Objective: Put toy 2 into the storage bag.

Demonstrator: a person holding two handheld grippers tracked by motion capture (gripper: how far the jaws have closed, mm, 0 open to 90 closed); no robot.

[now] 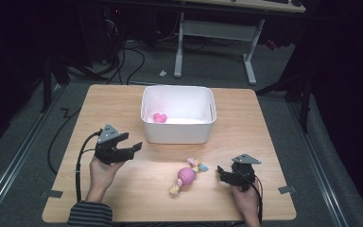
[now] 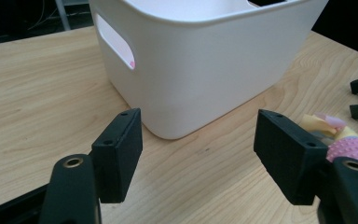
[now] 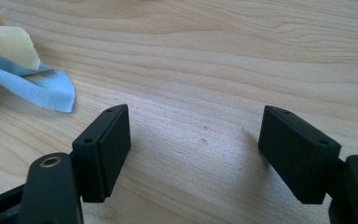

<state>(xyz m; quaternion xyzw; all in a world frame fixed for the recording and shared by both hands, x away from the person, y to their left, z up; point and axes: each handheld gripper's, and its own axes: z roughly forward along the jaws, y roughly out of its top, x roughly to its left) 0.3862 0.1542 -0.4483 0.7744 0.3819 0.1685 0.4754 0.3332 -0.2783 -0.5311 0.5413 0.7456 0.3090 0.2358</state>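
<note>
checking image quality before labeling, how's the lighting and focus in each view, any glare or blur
High view: the light wooden table is brightly lit amid dark surroundings, and the white plastic bin is blown out inside around a pink heart-shaped toy. Left gripper view: evenly lit, black jaws slightly soft. Right gripper view: sharp wood grain, faint jaw shadows, blue and yellow fabric strips a little soft.

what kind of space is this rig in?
Likely a lab or workshop, not a home: a wooden table on grey carpet, cables trailing across the floor, and a white-legged desk frame behind in a dark room.
</note>
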